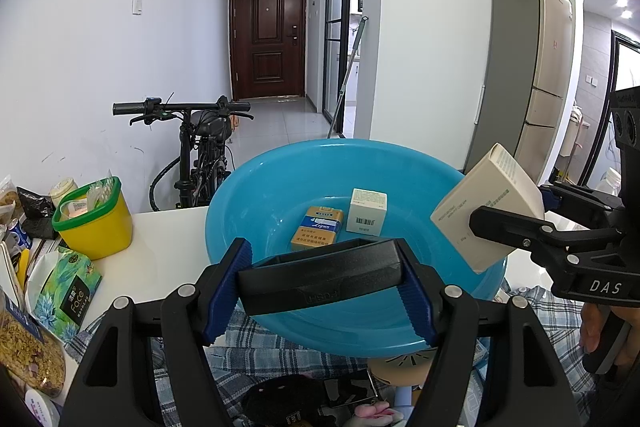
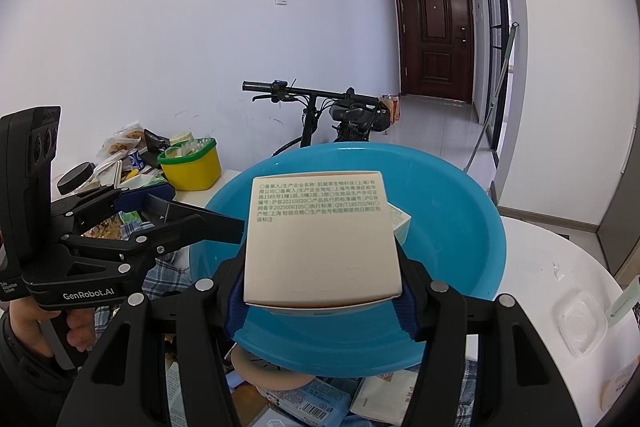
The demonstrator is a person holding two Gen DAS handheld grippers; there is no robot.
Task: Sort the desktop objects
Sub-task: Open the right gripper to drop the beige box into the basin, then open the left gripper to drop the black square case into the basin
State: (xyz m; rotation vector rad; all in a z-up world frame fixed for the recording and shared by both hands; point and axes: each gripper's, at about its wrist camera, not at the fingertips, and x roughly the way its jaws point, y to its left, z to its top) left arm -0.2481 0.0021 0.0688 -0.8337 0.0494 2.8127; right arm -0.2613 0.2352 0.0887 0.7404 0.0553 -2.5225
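Note:
A blue plastic basin (image 1: 256, 195) stands ahead, also in the right wrist view (image 2: 460, 211). In it lie a yellow cigarette pack (image 1: 318, 229) and a small white box (image 1: 367, 211). My left gripper (image 1: 320, 285) is shut on a flat black case (image 1: 320, 279), held over the basin's near rim. My right gripper (image 2: 320, 301) is shut on a cream carton (image 2: 320, 243) with printed text, held above the basin. In the left wrist view the carton (image 1: 486, 209) hangs tilted over the basin's right rim.
A yellow tub with a green rim (image 1: 94, 223) stands left on the white table (image 1: 160, 251), beside a tissue pack (image 1: 66, 291) and snack bags. Checked cloth (image 1: 256, 359), boxes and small items lie below the basin. A clear lid (image 2: 580, 323) lies right. A bicycle (image 1: 200, 147) stands behind.

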